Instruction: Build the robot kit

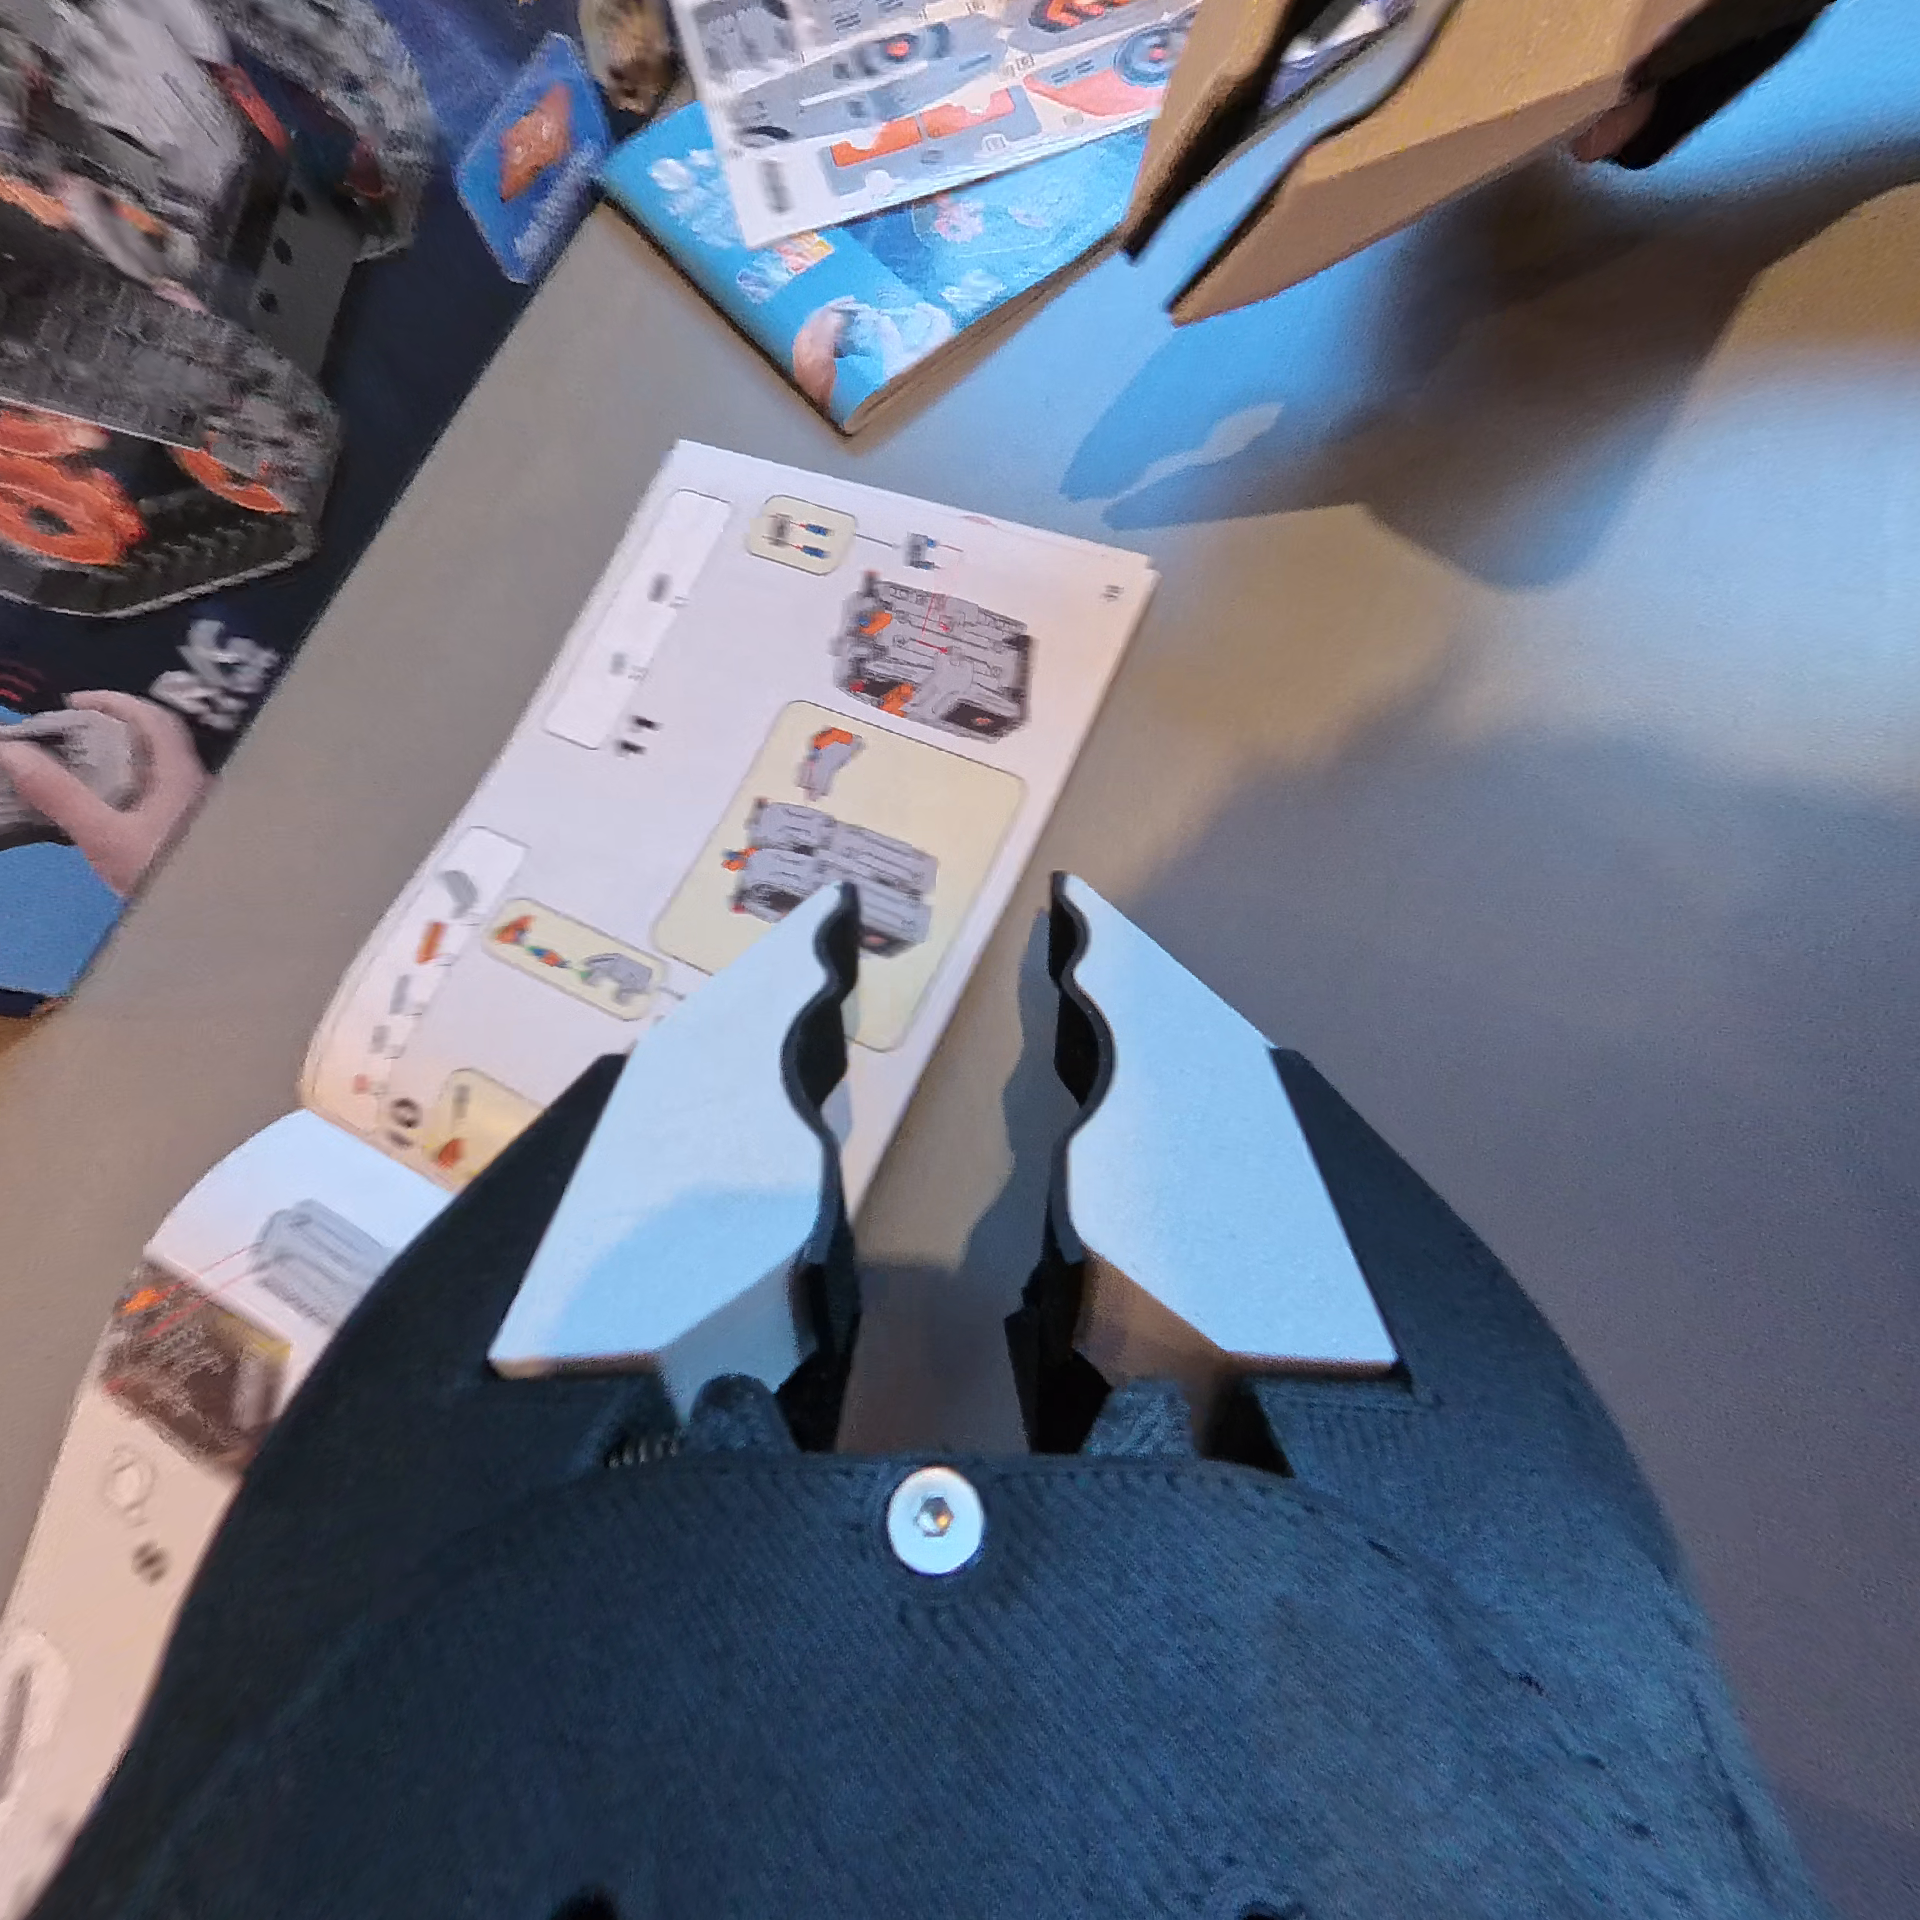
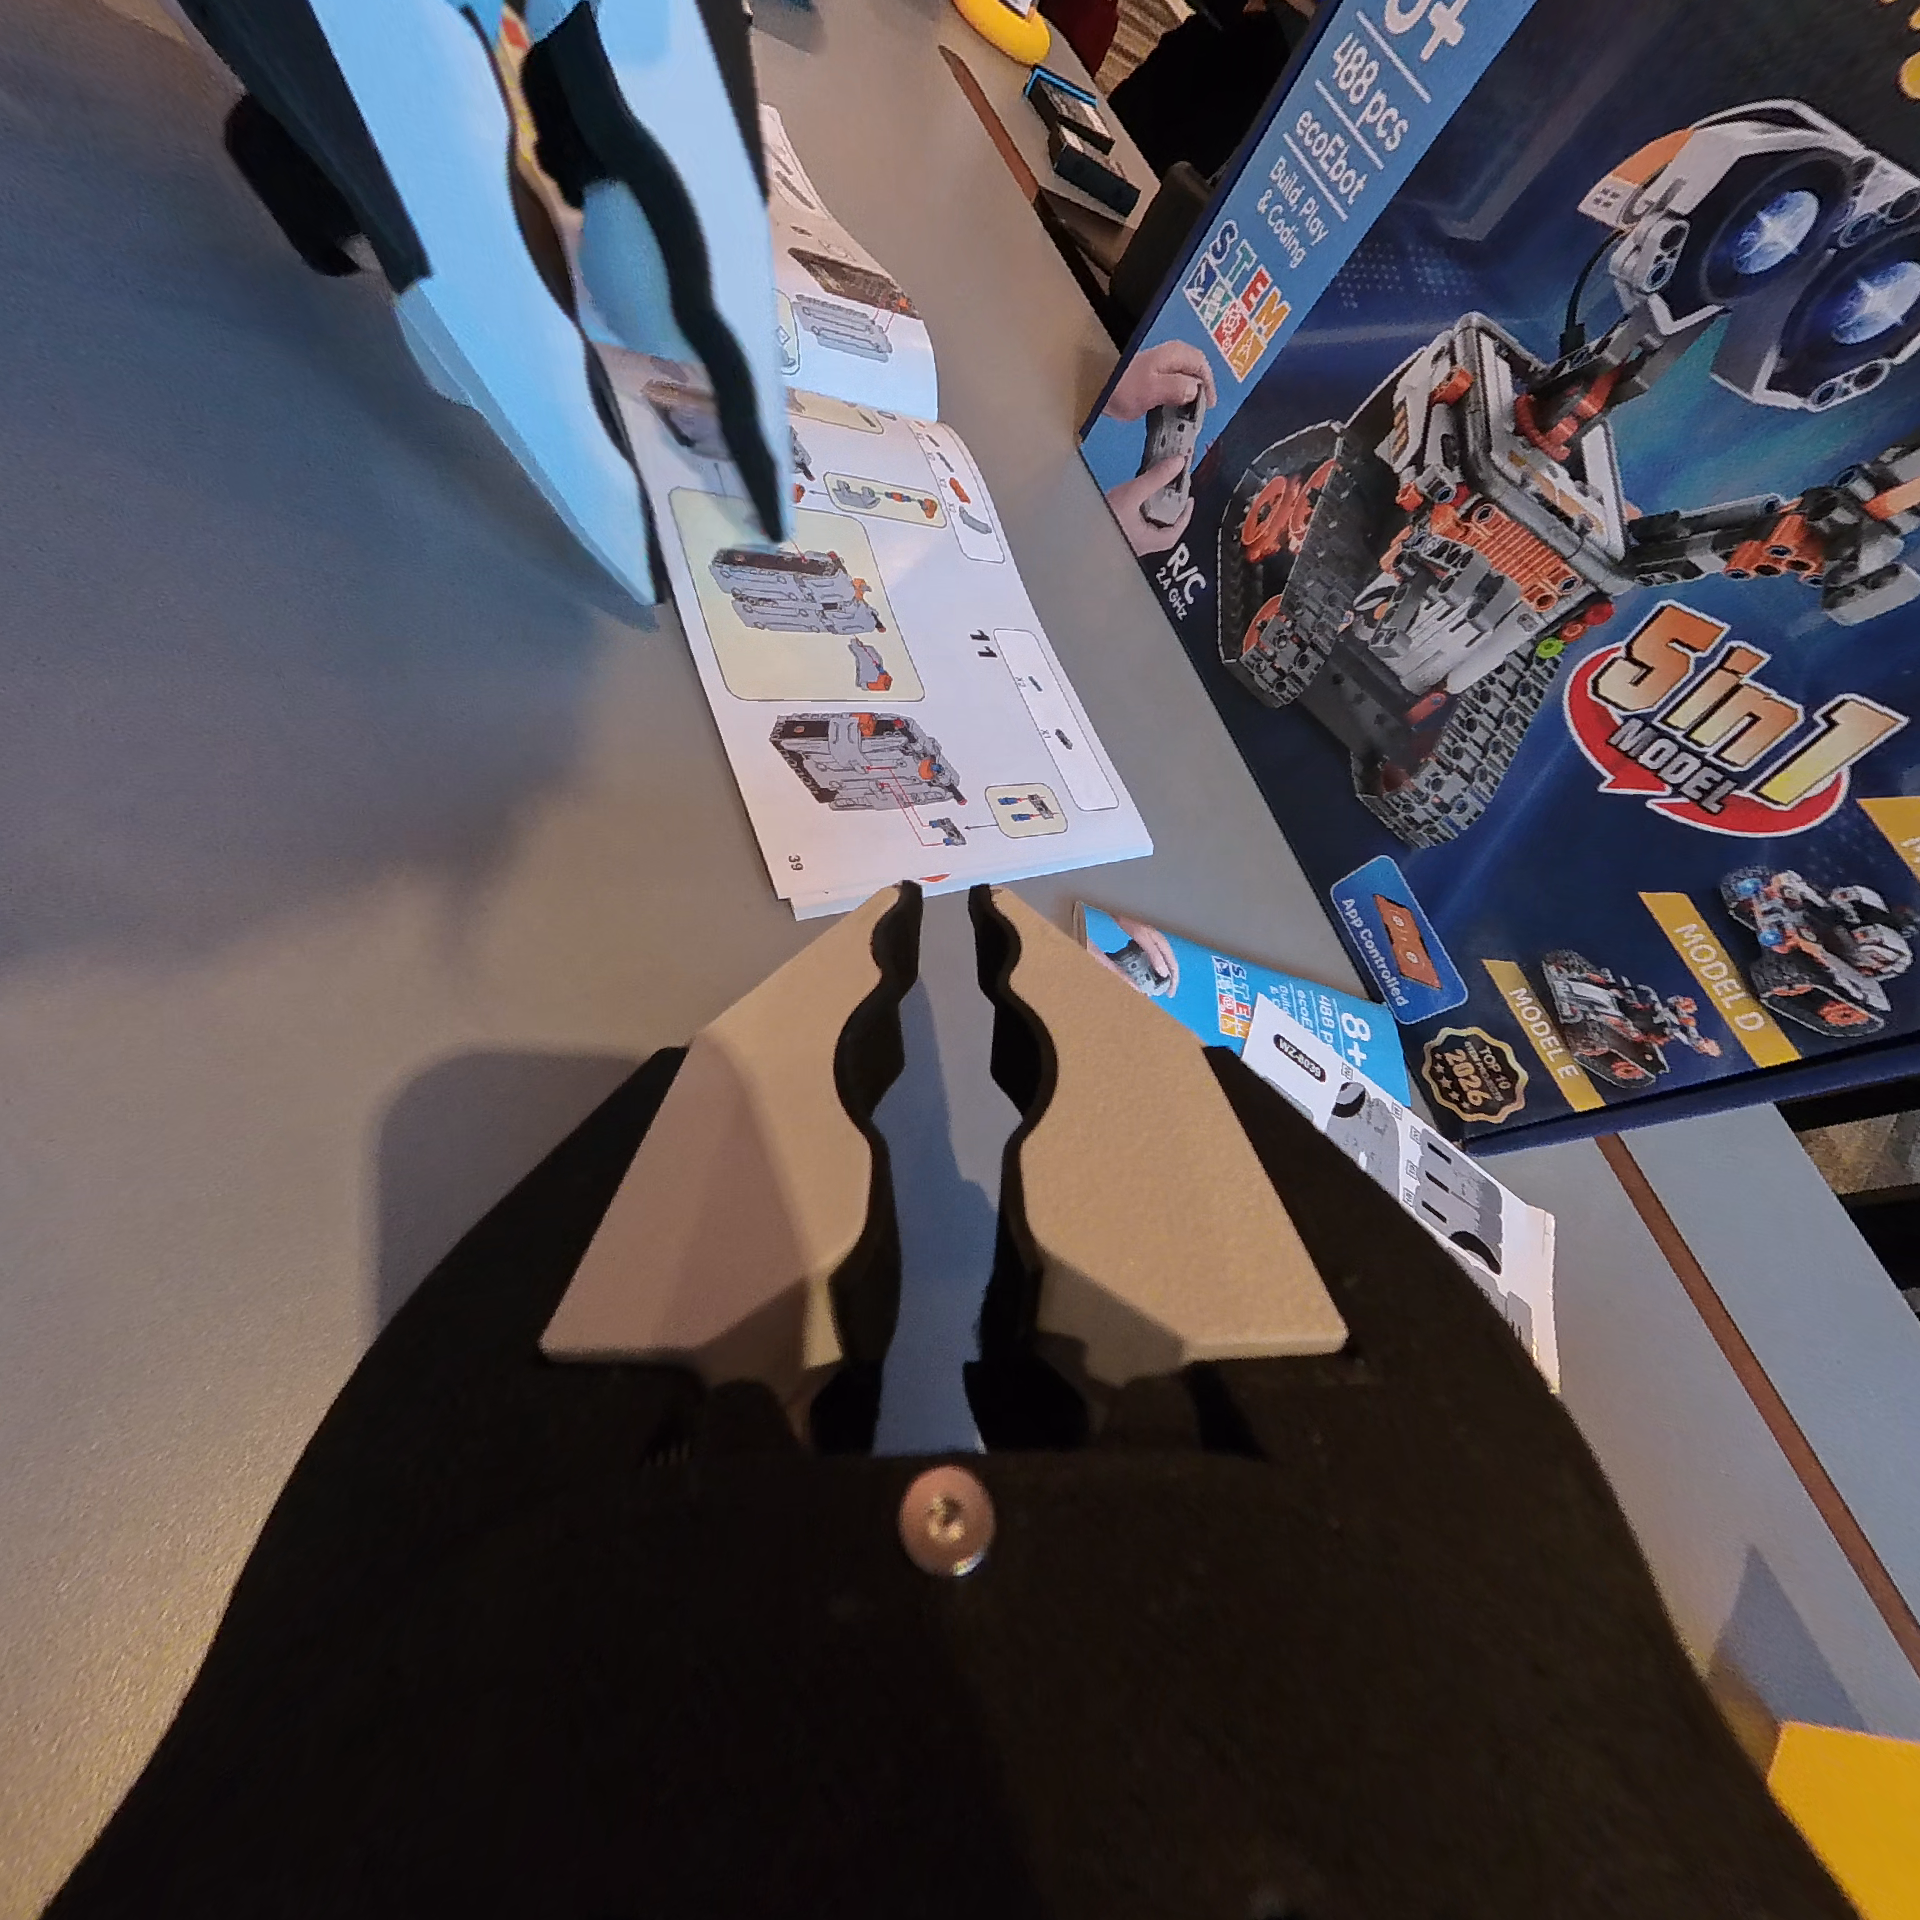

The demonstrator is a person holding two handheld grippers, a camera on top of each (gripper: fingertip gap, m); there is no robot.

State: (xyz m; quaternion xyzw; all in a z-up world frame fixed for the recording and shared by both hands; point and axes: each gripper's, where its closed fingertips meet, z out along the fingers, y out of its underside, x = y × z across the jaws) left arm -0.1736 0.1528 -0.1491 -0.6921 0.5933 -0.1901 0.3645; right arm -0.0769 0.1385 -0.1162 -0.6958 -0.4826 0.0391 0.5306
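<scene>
Table (image 2: 260,727): grey, with a brown edge strip seen at the right in the right wrist view.

Manual (image 1: 790,790) (image 2: 894,665): open, laid flat on the table, a page of assembly diagrams shown upward; further pages curl up at the end nearest the left gripper.

Box (image 2: 1558,520) (image 1: 156,364): large, dark blue, printed with a tracked toy robot; laid on the table just beside the manual along its long edge.

Booklet (image 1: 883,281) (image 2: 1236,987): blue-covered, closed, placed beyond the manual's far end, near the box.

Sheet (image 1: 914,94) (image 2: 1423,1174): white, printed with grey and orange shapes, laid partly over the booklet.

Small dark items and a yellow object are seen at the far end of the table in the right wrist view; too small to identify.

Left gripper (image 1: 951,899) (image 2: 717,561): held above the manual, pointed down at a slant toward the page; its fingers are spread, with a clear gap and nothing between them. One tip is seen over the diagram page, the other over bare table beside the page edge. Contact with the paper cannot be told.

Right gripper (image 2: 943,891) (image 1: 1153,275): held opposite the left, tips just at the manual's near end. The fingers are nearly together, a narrow gap left at the tips, nothing held.
</scene>
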